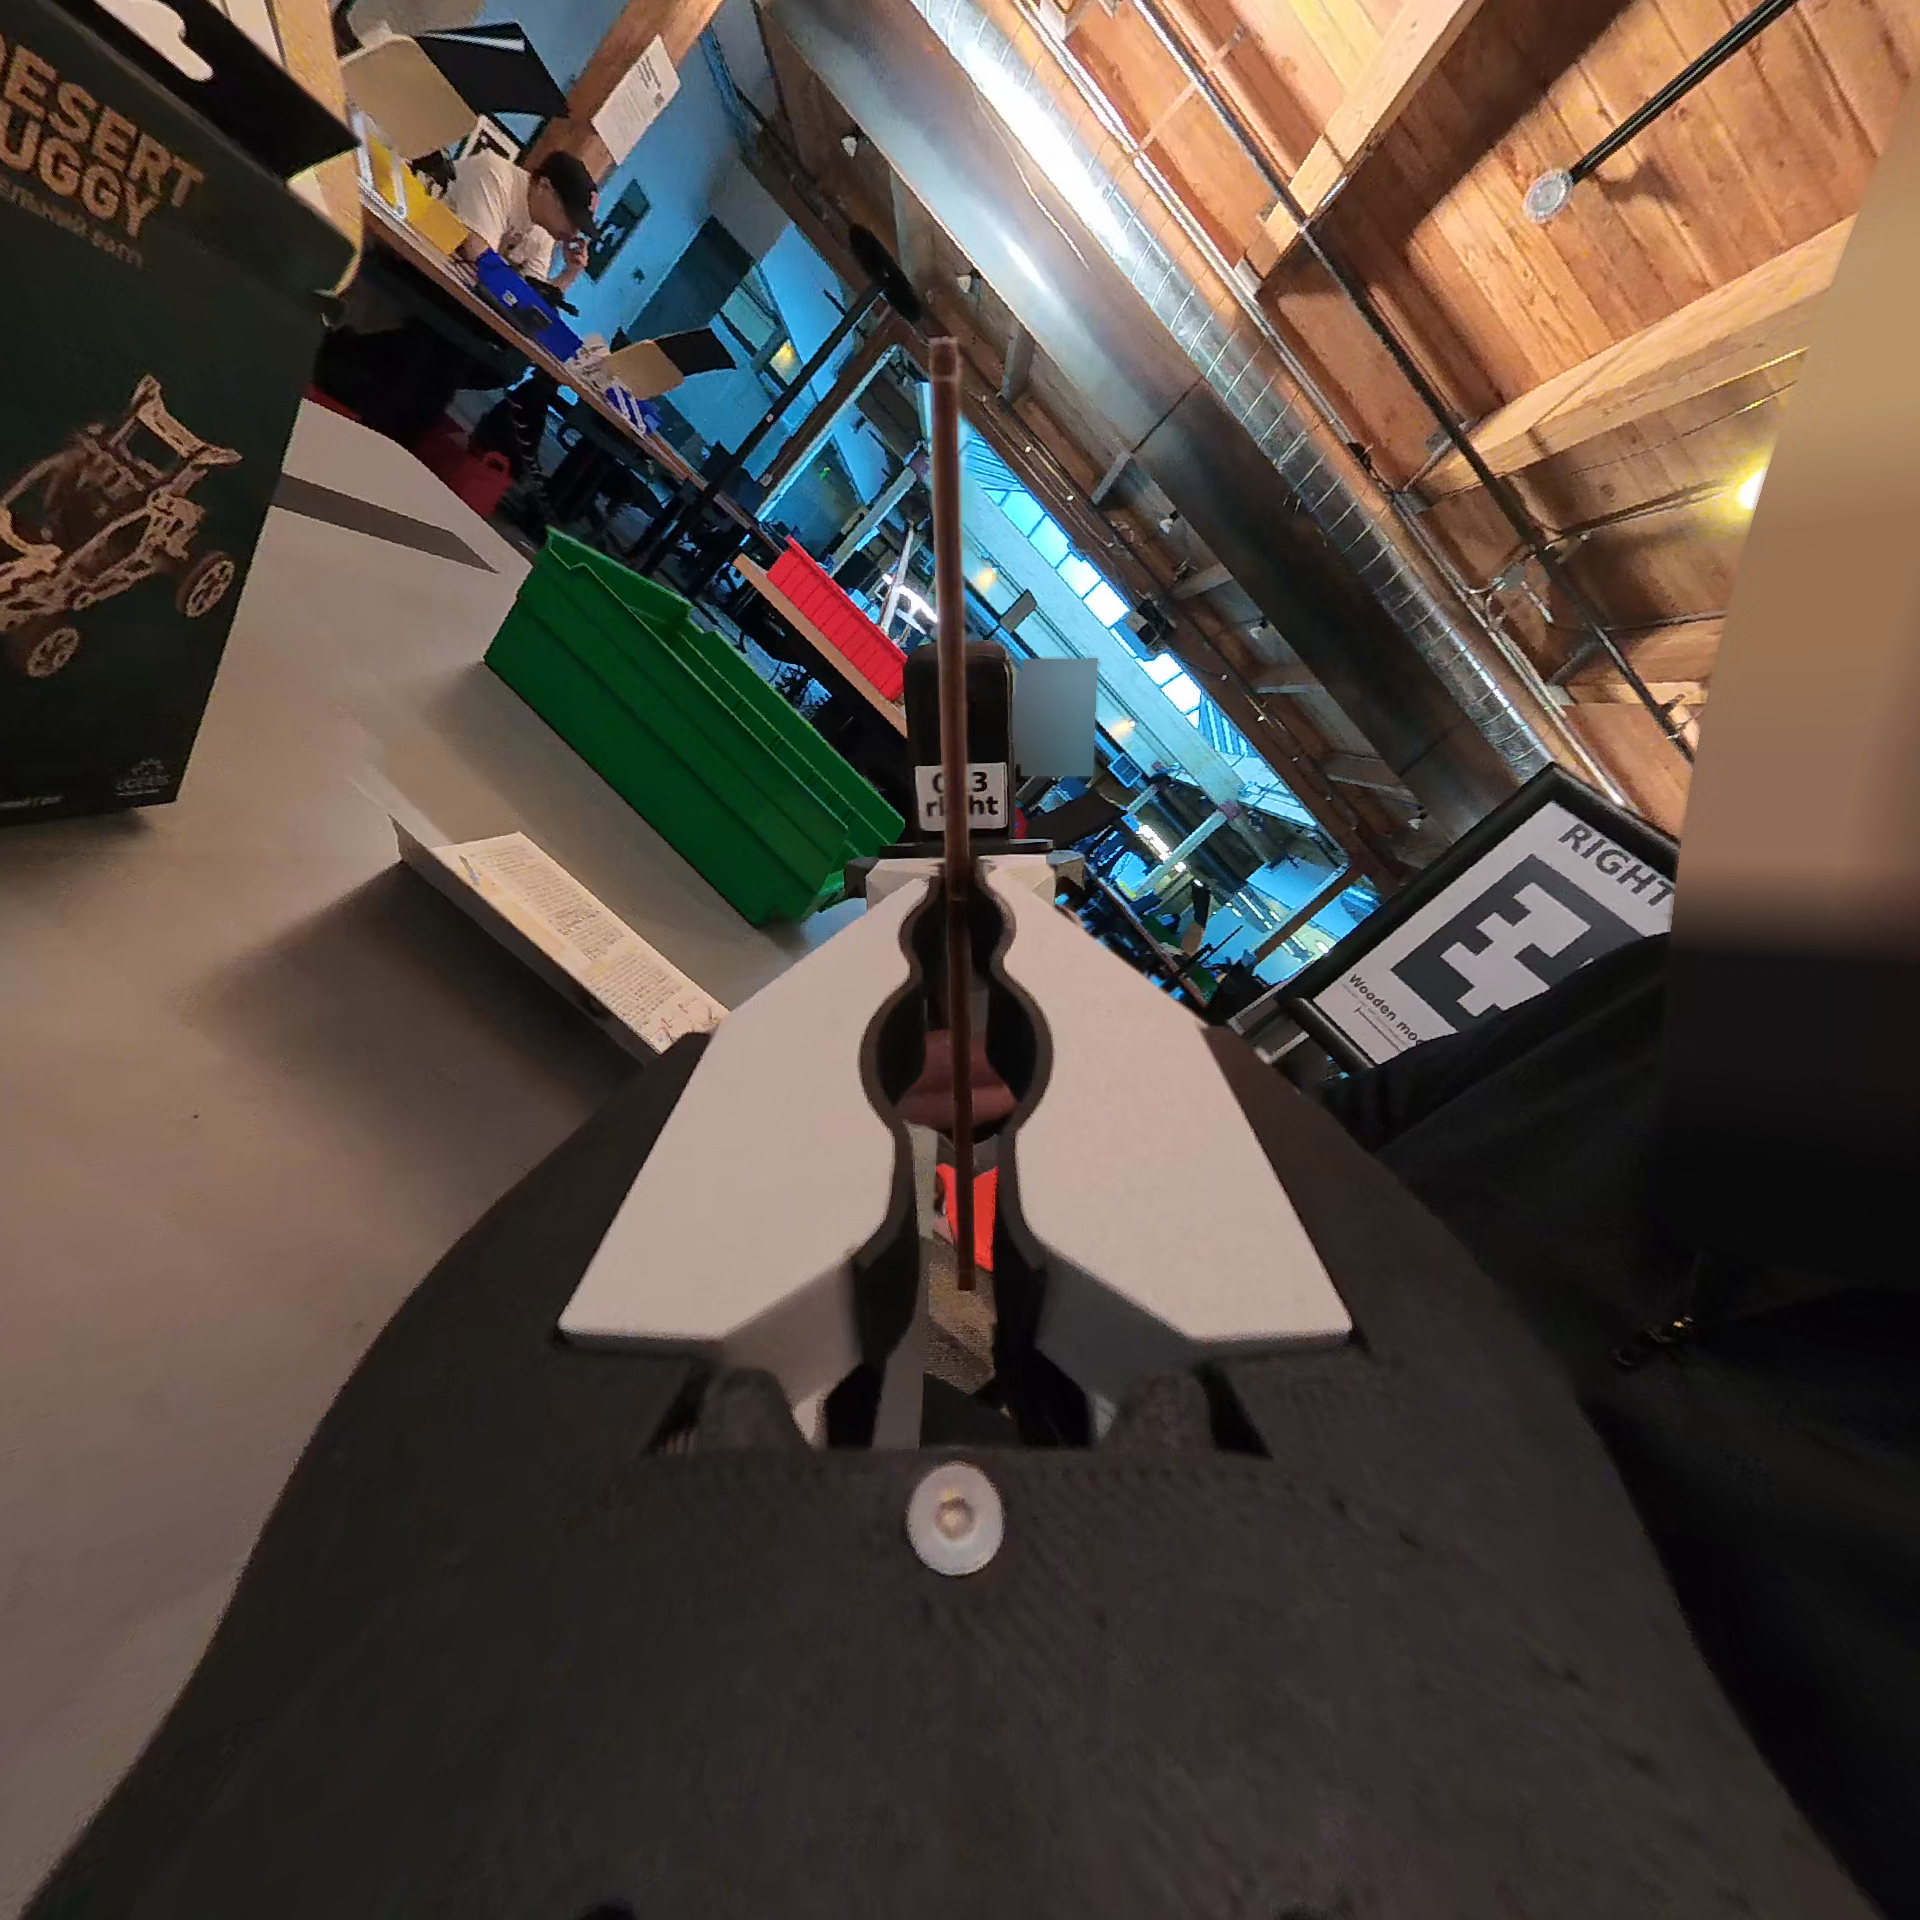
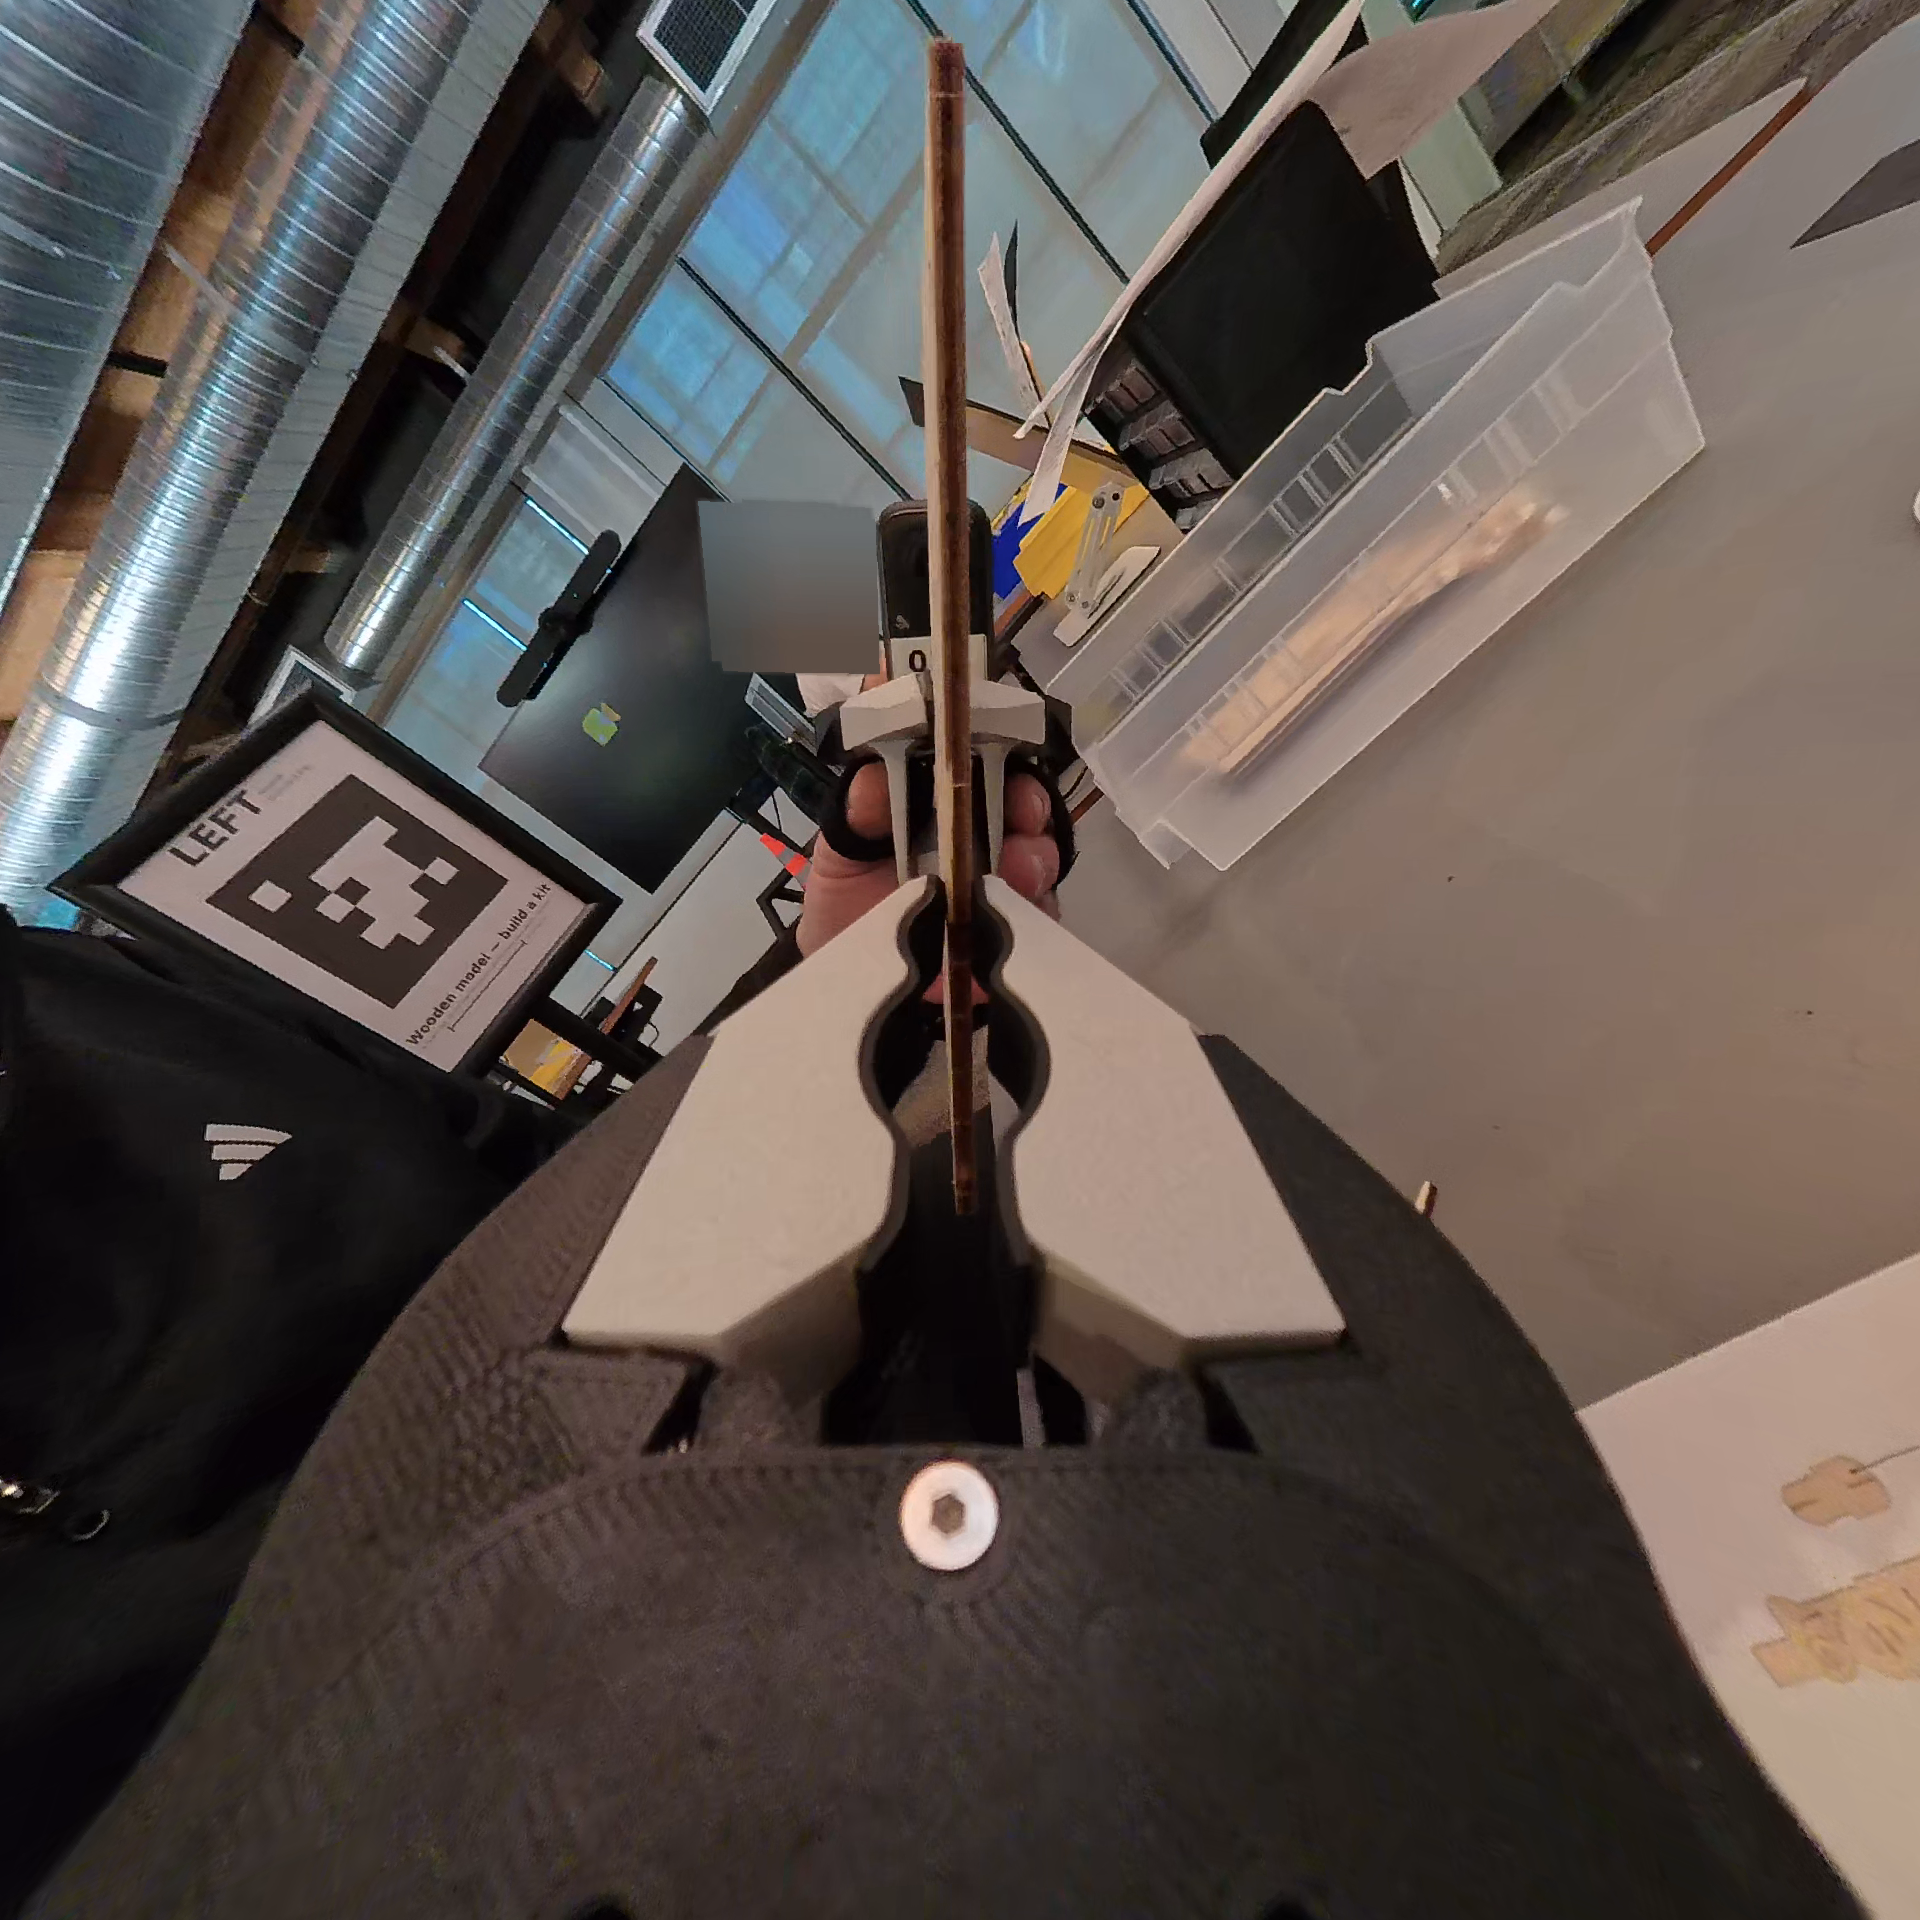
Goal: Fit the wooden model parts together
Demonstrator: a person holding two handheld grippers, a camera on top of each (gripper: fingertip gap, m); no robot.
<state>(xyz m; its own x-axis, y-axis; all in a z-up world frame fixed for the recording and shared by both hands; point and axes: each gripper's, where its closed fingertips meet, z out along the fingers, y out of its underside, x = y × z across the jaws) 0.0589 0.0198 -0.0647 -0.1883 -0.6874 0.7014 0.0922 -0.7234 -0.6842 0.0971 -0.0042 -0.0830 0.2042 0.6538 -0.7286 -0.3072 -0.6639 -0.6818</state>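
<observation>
Both grippers, L [image 1: 954,902] & R [image 2: 956,902], clamped edge-on onto one thin flat brown wooden sheet [image 1: 948,623]; pre-fit step, probably; next needs steady part release.

Wooden sheet [image 1: 951,623] edge-on, showing dark brown; in the right wrist view a pale cream face is showing beside its brown edge [image 2: 954,520]. Left gripper [image 1: 958,891] fingers light grey [image 1: 790,1143], body black. Bin [image 1: 675,707] showing bright green, tray [image 1: 836,613] red. Tub [image 2: 1403,540] showing clear, frosted. Framed sign [image 2: 343,883] showing a black-and-white block pattern. Table [image 2: 1558,987] grey.
</observation>
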